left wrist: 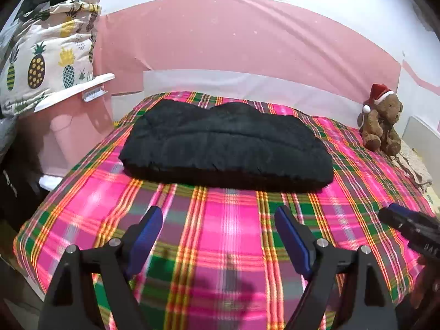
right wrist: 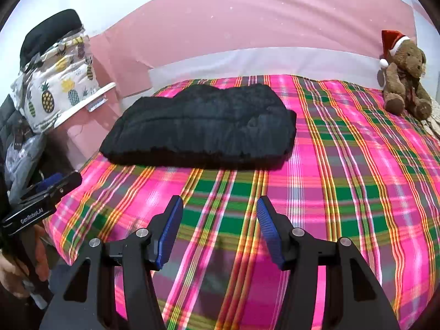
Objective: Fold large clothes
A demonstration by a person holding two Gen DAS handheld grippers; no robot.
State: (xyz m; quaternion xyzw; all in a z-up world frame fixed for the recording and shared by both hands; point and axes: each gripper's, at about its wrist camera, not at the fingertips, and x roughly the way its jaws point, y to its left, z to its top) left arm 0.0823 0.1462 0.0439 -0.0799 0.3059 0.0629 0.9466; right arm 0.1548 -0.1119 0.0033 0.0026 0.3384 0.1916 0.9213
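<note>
While both my grippers tilt down over the near part of the bed [left wrist: 225, 247], their jaws stand spread with nothing between them: the left gripper [left wrist: 218, 220] wider, the right gripper [right wrist: 220, 209] somewhat narrower. A hand [right wrist: 16, 269] grips the left one's handle. Beyond them the black garment [left wrist: 225, 148] lies folded on the plaid cover, well apart from my fingers. Right of the garment a teddy bear [right wrist: 407, 82] sits by the pink wall [left wrist: 247, 38]; left of it stands a pineapple-print bag [left wrist: 46, 57].
</note>
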